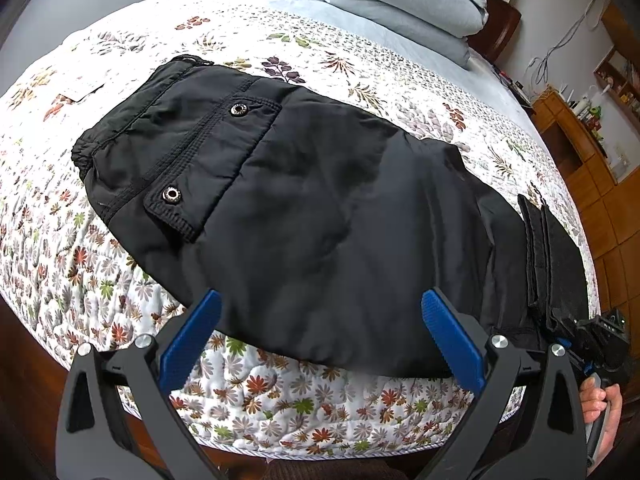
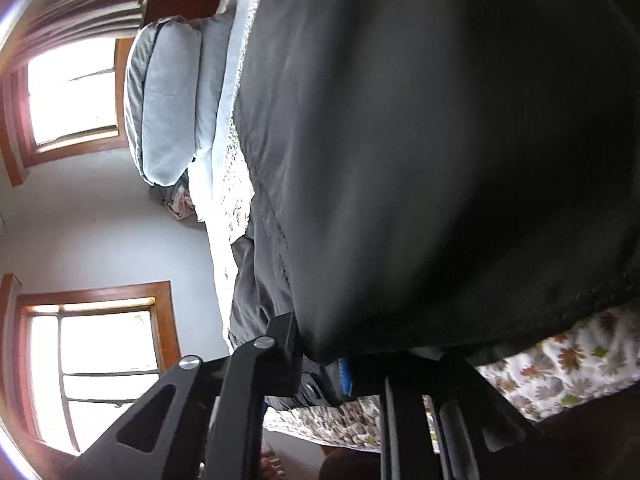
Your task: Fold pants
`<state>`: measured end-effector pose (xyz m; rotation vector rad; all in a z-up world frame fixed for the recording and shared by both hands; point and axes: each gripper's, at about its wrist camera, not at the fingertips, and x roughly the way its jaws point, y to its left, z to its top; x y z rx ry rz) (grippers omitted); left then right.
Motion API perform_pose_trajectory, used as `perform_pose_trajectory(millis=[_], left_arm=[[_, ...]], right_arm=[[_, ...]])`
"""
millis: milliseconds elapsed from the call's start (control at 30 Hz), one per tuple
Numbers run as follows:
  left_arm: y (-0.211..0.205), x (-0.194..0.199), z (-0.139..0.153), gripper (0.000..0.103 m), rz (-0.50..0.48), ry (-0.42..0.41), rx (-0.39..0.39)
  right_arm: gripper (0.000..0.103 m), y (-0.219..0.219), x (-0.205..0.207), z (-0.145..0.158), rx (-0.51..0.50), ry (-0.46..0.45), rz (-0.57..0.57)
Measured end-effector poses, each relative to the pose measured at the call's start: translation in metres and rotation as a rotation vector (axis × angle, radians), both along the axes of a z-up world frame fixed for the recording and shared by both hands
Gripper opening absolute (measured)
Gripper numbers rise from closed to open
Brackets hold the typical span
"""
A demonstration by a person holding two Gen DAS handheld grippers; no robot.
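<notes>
Bed (image 1: 280, 408) with flowered quilt fills the left wrist view; folded grey duvet (image 1: 400, 4) at far end. Black pants (image 1: 320, 208) lie across the quilt, waistband far left, two snap buttons on a pocket flap, leg ends near right. Left gripper (image 1: 320, 340) hovers over the near edge of the pants, blue pads spread apart, holding nothing. Right gripper (image 2: 344, 376) sits at the near right leg end, jaws closed on the pants fabric; a hand (image 1: 600, 412) holds it.
</notes>
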<state>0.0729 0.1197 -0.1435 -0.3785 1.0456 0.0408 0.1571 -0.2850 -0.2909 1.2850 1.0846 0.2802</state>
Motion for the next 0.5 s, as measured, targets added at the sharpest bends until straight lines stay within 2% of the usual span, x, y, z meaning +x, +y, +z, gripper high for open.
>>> perform_pose_trajectory(millis=[167,200,300,333,500], left_arm=[[-0.002,0.001,-0.002,0.100,-0.008,0.004,0.003],[-0.003,0.001,-0.002,0.100,-0.011,0.005,0.003],[-0.005,0.001,-0.001,0.100,-0.016,0.003,0.006],[-0.005,0.001,-0.001,0.100,-0.016,0.002,0.006],[-0.005,0.001,-0.002,0.100,-0.008,0.005,-0.003]], right_arm=[[0.014,-0.005,-0.006,0.000,0.001,0.009,0.056],[0.021,-0.007,-0.003,-0.003,0.022,0.003,0.068],[0.057,-0.009,-0.007,-0.003,0.074,0.029,0.085],[0.061,-0.008,-0.009,0.001,0.078,0.027,0.104],[0.061,0.007,-0.015,0.033,0.033,-0.019,0.227]])
